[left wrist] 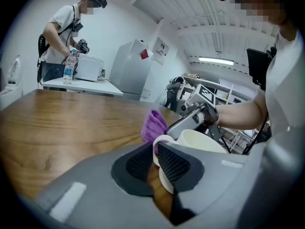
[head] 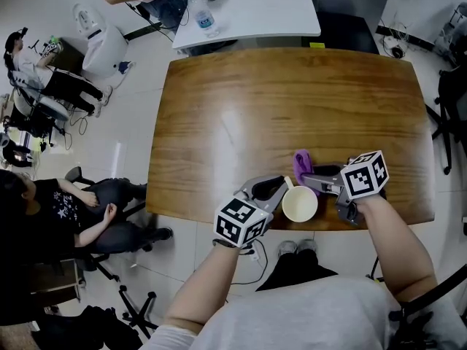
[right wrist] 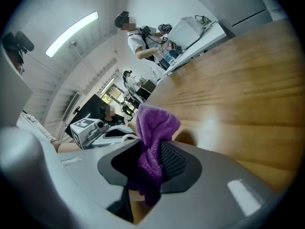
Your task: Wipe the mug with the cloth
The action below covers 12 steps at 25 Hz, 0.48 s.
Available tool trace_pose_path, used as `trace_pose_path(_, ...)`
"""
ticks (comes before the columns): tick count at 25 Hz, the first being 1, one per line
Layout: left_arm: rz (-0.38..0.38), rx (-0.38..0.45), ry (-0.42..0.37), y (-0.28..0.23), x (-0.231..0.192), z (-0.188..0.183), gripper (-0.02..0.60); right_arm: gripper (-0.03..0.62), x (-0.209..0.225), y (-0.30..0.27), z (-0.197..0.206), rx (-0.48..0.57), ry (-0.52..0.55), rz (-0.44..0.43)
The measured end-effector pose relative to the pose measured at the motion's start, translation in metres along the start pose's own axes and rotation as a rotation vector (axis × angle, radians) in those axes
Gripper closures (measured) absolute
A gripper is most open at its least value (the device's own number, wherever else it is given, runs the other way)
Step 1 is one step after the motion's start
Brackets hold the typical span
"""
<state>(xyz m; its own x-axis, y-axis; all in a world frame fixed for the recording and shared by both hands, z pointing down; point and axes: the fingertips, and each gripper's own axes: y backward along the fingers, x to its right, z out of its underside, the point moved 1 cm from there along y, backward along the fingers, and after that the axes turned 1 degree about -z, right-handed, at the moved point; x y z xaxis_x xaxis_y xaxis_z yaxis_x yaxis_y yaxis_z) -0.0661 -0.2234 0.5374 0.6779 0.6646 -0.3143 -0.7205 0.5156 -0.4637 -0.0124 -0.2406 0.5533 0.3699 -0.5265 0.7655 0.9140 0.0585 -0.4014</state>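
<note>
Purple cloth (head: 301, 163) is clamped in right tool (head: 312, 181), just far of cream mug (head: 300, 204) at bench (head: 292, 100) near edge. Left tool (head: 279, 189) pinches mug by handle (left wrist: 156, 147), prob. steadying it w/ rim clear for wiping.

Wooden table (head: 292, 100) on pale floor (head: 124, 122), white table (head: 270, 6) beyond, strip light (left wrist: 215, 60) overhead

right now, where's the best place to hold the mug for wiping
The handle, from the person's left: the loop sticks out that side and fits between the jaws, as the left tool grips it now. That leaves the rim and wall of the mug free for the cloth.
</note>
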Motion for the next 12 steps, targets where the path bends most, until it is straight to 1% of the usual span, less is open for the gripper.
trace_pose_path(5,0.012,0.005,0.006,0.000,0.000,0.002,0.554,0.470,0.007,-0.001,0.006,0.011,-0.008,0.042)
trace_pose_path(9,0.020,-0.001,0.015,0.002,-0.002,0.007,0.551,0.471,0.007,0.009,-0.002,0.092,-0.037,0.059)
trace_pose_path(12,0.020,-0.011,0.024,0.009,-0.007,0.015,0.551,0.471,0.001,0.024,-0.012,0.156,-0.021,0.073)
